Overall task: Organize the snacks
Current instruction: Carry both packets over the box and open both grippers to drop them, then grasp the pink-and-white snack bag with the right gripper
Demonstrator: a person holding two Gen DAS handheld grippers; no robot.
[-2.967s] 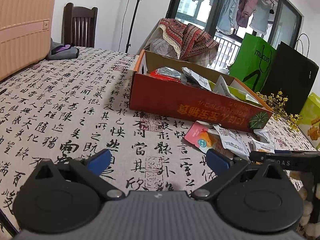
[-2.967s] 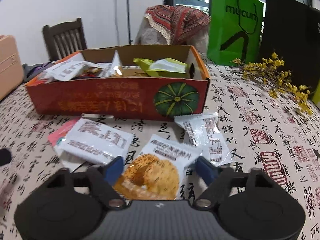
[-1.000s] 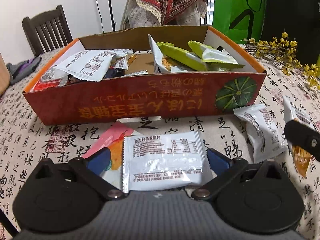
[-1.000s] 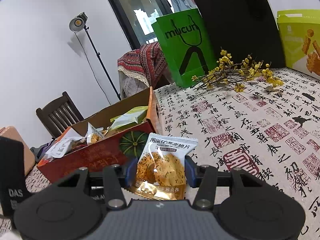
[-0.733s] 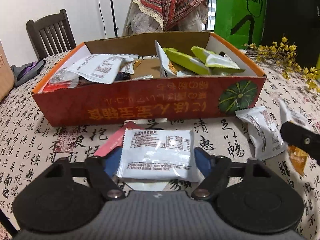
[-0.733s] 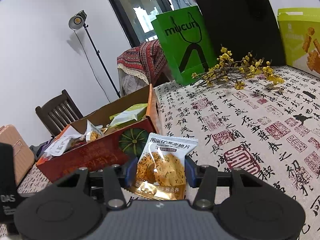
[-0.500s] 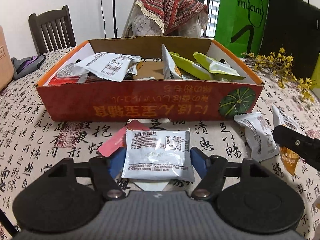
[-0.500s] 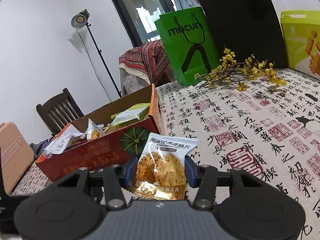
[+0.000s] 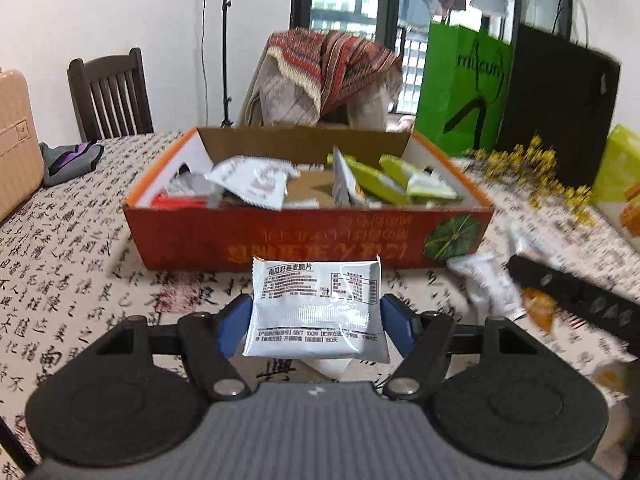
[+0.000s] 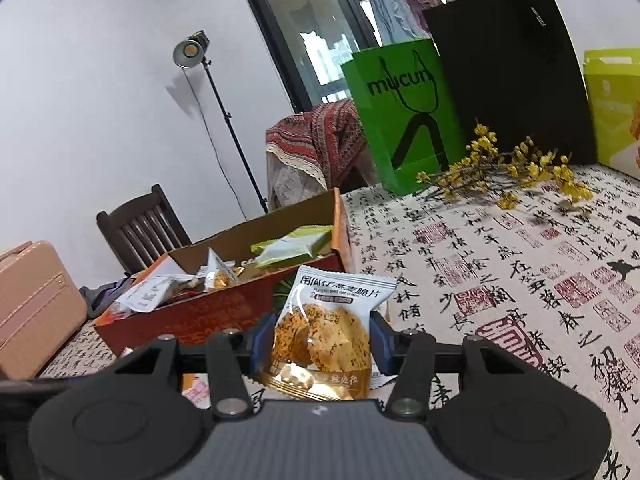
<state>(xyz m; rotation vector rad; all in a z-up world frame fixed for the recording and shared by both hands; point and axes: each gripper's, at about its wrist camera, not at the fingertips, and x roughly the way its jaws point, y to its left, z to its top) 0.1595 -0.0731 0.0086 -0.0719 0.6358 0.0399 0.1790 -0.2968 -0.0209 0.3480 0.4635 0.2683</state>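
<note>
Orange box (image 9: pixel 192 236) (green pumpkin print)

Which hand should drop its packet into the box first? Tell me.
Left. Its gripper holds the white packet squarely facing the orange box; the right gripper, holding the cracker packet, faces past it.

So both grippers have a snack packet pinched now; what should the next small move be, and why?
Probably carry the left gripper forward over the orange cardboard box and release there. It already pinches the silver snack packet clear of the tablecloth, just short of the box's front wall. The right gripper, holding the cracker packet, could follow.
</note>
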